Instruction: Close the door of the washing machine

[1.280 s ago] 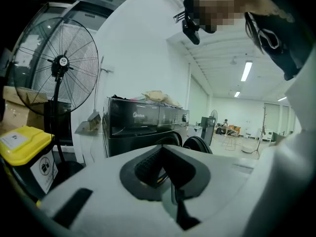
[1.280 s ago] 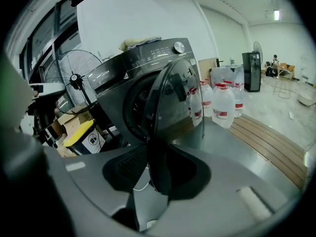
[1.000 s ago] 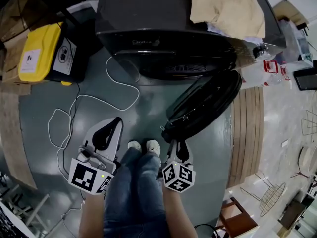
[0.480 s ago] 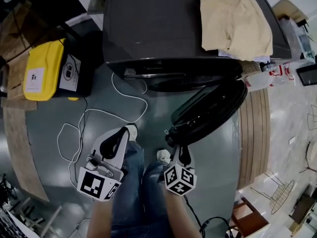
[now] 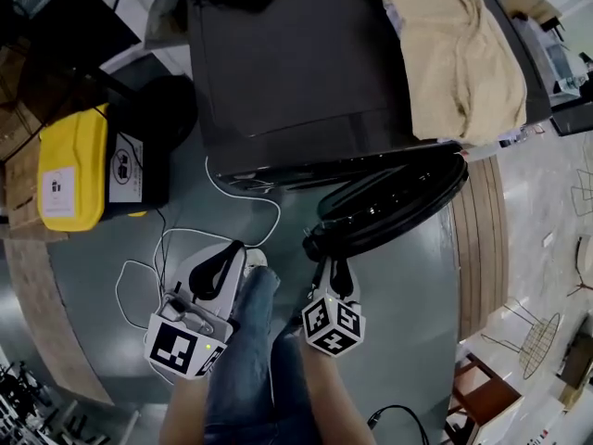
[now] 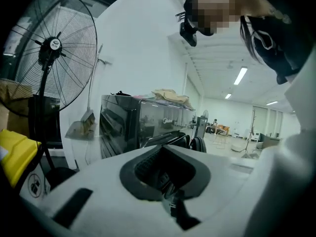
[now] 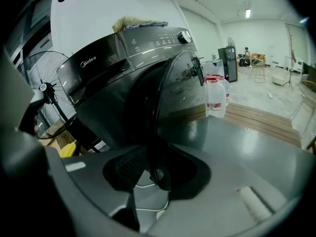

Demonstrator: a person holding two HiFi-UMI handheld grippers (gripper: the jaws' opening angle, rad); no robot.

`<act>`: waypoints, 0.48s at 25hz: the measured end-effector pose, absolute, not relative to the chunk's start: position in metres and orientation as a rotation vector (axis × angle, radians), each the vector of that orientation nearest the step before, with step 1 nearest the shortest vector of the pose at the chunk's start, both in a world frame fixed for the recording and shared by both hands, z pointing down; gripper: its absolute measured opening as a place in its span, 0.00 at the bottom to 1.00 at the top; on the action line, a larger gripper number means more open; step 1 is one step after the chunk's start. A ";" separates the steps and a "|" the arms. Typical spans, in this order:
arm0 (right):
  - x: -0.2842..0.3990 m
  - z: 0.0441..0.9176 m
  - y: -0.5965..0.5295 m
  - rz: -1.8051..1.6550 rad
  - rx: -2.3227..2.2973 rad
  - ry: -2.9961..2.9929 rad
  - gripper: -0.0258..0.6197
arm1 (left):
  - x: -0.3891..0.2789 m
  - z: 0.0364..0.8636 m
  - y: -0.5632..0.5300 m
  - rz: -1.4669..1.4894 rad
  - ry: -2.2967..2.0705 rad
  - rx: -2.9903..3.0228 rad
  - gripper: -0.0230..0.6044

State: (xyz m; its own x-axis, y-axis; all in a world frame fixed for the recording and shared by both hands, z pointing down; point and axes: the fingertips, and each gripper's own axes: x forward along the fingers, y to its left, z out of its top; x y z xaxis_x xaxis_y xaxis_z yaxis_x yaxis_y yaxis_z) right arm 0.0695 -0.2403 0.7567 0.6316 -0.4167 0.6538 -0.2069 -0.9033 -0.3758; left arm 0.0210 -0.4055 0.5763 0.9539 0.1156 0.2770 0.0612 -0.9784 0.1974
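The dark grey washing machine (image 5: pixel 296 72) fills the top of the head view, and its round black door (image 5: pixel 398 202) stands ajar at a narrow angle to the front. My right gripper (image 5: pixel 331 265) grips the door's near edge. In the right gripper view that edge (image 7: pixel 154 147) runs down between the pads, and the jaws are opening slightly. My left gripper (image 5: pixel 232 250) hangs over the floor to the left of the door, tips together, holding nothing. The left gripper view shows the washing machine (image 6: pixel 133 125) ahead.
A beige cloth (image 5: pixel 459 54) lies on the machine's top. A yellow case (image 5: pixel 69 170) stands to the left, and a white cable (image 5: pixel 176 239) loops over the grey floor. Wooden boards (image 5: pixel 477 239) and water bottles (image 7: pixel 216 95) are to the right. A standing fan (image 6: pixel 47 53) is at the far left.
The door has swung closer to the machine's front with my right gripper on its edge. Both grippers and the person's legs have moved toward the machine.
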 end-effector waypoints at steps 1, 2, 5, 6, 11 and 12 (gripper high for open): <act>0.072 0.756 -0.245 -1.133 -2.587 0.498 0.24 | 0.023 0.577 -0.407 0.433 0.148 2.914 0.03; 0.075 0.756 -0.250 -1.129 -2.585 0.491 0.24 | 0.024 0.578 -0.409 0.436 0.164 2.908 0.03; 0.083 0.755 -0.264 -1.121 -2.584 0.478 0.24 | 0.029 0.581 -0.414 0.442 0.208 2.895 0.03; 0.085 0.754 -0.268 -1.117 -2.582 0.478 0.24 | 0.030 0.582 -0.416 0.442 0.219 2.891 0.03; 0.101 0.753 -0.293 -1.064 -2.554 0.545 0.25 | 0.036 0.585 -0.426 0.438 0.255 2.881 0.03; 0.105 0.753 -0.299 -1.051 -2.547 0.560 0.26 | 0.038 0.586 -0.428 0.438 0.258 2.880 0.03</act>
